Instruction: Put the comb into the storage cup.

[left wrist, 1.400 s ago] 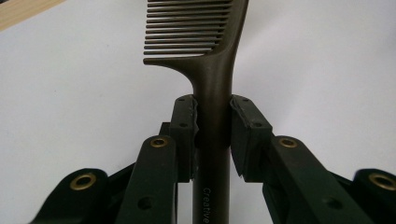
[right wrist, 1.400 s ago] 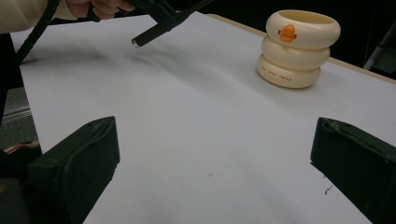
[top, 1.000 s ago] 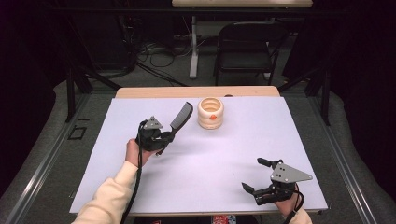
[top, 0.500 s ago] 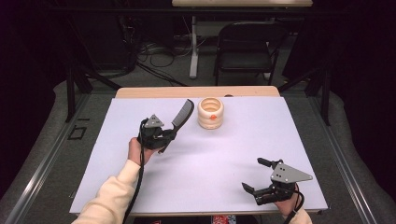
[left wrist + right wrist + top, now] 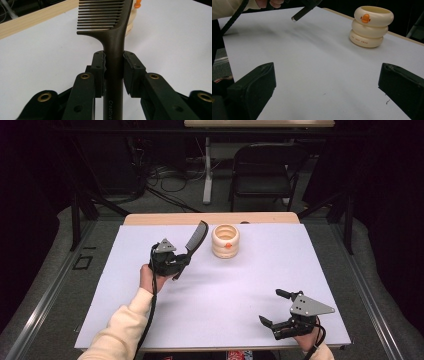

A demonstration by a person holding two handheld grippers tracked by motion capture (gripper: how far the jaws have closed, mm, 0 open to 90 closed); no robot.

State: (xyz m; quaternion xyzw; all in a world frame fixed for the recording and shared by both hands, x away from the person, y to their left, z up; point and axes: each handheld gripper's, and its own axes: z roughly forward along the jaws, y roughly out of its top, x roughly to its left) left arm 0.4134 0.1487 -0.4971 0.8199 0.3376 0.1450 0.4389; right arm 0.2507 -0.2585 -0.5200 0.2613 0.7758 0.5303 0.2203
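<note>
Comb, high view: lifted clear of the worktop in the left tongs, teeth end near the cream ringed holder; pickup appears done, delivery remains. Left gripper view: jaws clenched on the comb's handle. Right gripper view: right tongs spread wide, grasping nothing.

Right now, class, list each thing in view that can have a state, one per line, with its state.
Dark plastic comb: clamped by its handle, lifted off the table.
Cream ringed cup with orange duck: upright, open-topped, standing free.
Left gripper: shut on the comb.
Right gripper: open, holding nothing.
</note>
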